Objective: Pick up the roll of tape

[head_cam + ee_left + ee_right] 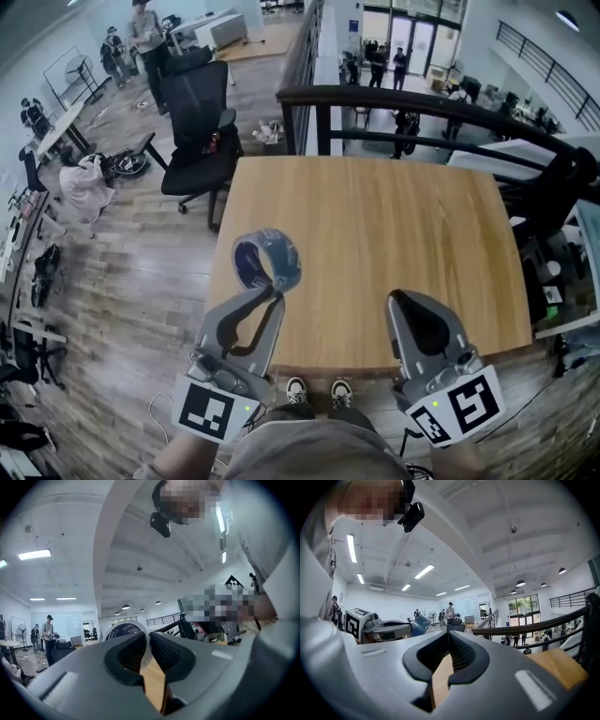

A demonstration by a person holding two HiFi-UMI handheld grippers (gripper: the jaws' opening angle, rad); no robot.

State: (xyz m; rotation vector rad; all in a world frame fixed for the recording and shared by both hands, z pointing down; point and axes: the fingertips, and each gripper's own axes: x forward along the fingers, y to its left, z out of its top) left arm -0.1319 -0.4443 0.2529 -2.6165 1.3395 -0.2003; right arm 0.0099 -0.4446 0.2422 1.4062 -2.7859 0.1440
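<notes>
Pick-up of the roll of tape (266,261), seen from the head view and both gripper views. The roll, blue with a pale core, is held by the left gripper (274,292), whose jaws are closed on the near part of the ring's wall. In the left gripper view the wall of the roll (123,631) is seen pinched in the narrow gap at the gripper's (147,637) tips, with the printed blue face lying to the left of that gap. The roll is carried clear of the wooden table (375,234), above its near left corner. It projects forward and to the left of the fingertips, with its open centre turned up towards the head camera. The load is therefore judged to sit off the line of the jaws, so any further raising is judged to depend on the pinch on that single wall. The right gripper (398,298) is held over the table's near edge, well apart from the roll and to its right. Its jaws (449,639) are seen together with nothing between them, only the tabletop showing beyond. From the right gripper view the left gripper (384,629) and the roll (419,622) are seen at the left, in the air. The grasp is judged to be made and the lift to be under way
</notes>
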